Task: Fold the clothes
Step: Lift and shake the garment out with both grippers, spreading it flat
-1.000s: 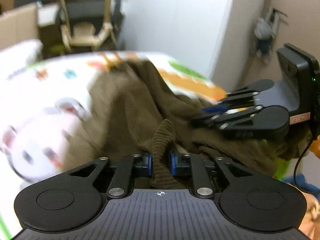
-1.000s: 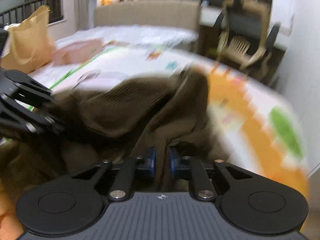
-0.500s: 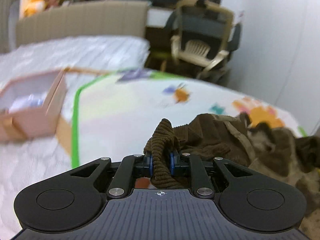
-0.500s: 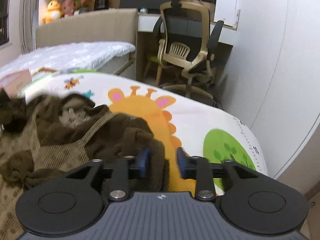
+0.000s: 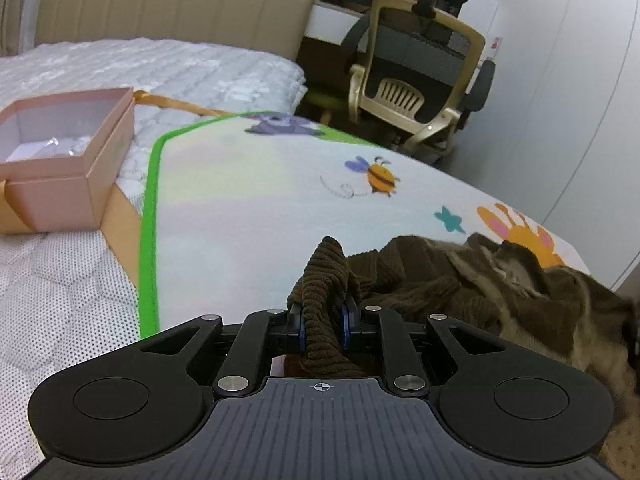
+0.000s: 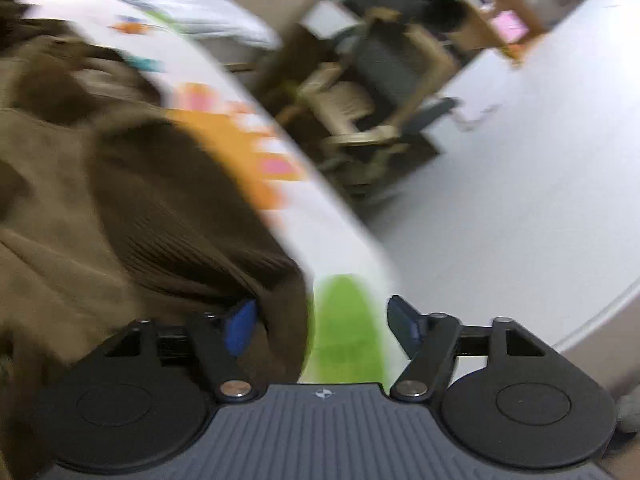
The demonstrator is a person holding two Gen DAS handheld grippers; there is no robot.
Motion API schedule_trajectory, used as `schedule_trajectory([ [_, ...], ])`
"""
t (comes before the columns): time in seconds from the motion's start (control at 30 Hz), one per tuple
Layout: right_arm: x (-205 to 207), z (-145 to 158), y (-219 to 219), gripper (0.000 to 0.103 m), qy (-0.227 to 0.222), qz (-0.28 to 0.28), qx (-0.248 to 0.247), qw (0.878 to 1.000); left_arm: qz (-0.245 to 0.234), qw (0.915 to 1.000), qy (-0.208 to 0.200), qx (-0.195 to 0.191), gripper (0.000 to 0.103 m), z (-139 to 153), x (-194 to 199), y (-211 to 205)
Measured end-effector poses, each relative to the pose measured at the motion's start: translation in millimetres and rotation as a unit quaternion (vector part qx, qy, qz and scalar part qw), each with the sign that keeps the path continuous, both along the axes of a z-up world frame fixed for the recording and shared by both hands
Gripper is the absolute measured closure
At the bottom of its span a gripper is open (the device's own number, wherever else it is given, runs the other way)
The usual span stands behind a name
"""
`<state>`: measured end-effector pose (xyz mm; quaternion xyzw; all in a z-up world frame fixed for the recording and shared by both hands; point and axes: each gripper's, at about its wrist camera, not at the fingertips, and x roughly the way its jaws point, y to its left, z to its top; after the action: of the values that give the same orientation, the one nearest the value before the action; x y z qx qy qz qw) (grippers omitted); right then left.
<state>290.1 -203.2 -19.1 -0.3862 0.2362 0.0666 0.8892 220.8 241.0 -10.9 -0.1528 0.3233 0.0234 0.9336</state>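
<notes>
My left gripper (image 5: 322, 328) was clenched on a bunched corner of the brown garment (image 5: 480, 284), which lay rumpled on the mat (image 5: 248, 200). My right gripper (image 6: 320, 320) gaped, cloth beside one finger. Judging it a spreading step, next needs a fresh edge grip.

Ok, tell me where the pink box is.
In the left wrist view the pink box sits far left on the white quilted bed, just beyond the green edge of the cartoon mat.

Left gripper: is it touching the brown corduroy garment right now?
Touching. The left wrist view shows the left gripper shut on a bunched fold of the brown corduroy garment, fabric pinched between both blue pads.
</notes>
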Motion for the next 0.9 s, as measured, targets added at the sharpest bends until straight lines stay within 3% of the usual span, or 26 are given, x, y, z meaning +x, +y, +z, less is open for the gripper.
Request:
schedule_trajectory([
  [0.13, 24.5, 9.6, -13.4, 0.033, 0.003, -0.055, 0.037, 0.998, 0.003, 0.9999, 0.005, -0.008, 0.082, -1.9, -2.5, -1.0],
  [0.2, 22.3, 28.8, -22.0, 0.032, 0.061, -0.038, 0.138, 0.988, 0.0, 0.9999, 0.004, -0.016, 0.081, 1.9, -7.0, 0.2],
  [0.3, 14.2, 57.3, -30.6, 0.026, 0.129, -0.002, 0.286, 0.949, -0.004, 0.9993, -0.007, -0.037, 0.061, 18.5, -19.2, 4.6],
  [0.37, 12.7, 67.3, -23.8, 0.025, 0.156, 0.017, 0.342, 0.926, -0.007, 0.9987, -0.026, -0.042, 0.045, 31.6, -26.4, 5.4],
  [0.43, 16.7, 71.4, -10.7, 0.025, 0.183, 0.035, 0.382, 0.905, -0.008, 0.9979, -0.047, -0.045, 0.044, 44.6, -32.6, 3.9],
  [0.5, 27.7, 68.0, 12.2, 0.025, 0.202, 0.049, 0.4, 0.893, -0.018, 0.9967, -0.06, -0.052, 0.038, 51.1, -36.2, -0.1],
  [0.63, 66.4, 35.1, 56.4, 0.025, 0.233, 0.042, 0.408, 0.882, -0.051, 0.9955, -0.057, -0.056, 0.029, 48.8, -39.3, -16.3],
  [0.7, 96.3, 14.7, 80.4, 0.025, 0.283, 0.015, 0.408, 0.868, -0.061, 0.9953, -0.048, -0.057, 0.027, 41.9, -40.5, -22.3],
  [0.73, 110.7, 5.4, 92.6, 0.025, 0.318, 0.013, 0.41, 0.855, -0.065, 0.9952, -0.044, -0.059, 0.025, 38.8, -41.0, -24.2],
  [0.77, 116.2, 0.8, 97.7, 0.027, 0.324, 0.017, 0.415, 0.85, -0.068, 0.995, -0.041, -0.061, 0.023, 35.7, -41.5, -26.0],
  [0.8, 120.4, 3.4, 101.7, 0.029, 0.301, 0.023, 0.425, 0.854, -0.072, 0.9949, -0.039, -0.059, 0.022, 33.5, -42.6, -27.5],
  [0.9, 128.9, 19.6, 105.4, 0.032, 0.169, 0.007, 0.447, 0.878, -0.083, 0.9948, -0.042, -0.041, 0.016, 33.1, -47.5, -34.1],
])
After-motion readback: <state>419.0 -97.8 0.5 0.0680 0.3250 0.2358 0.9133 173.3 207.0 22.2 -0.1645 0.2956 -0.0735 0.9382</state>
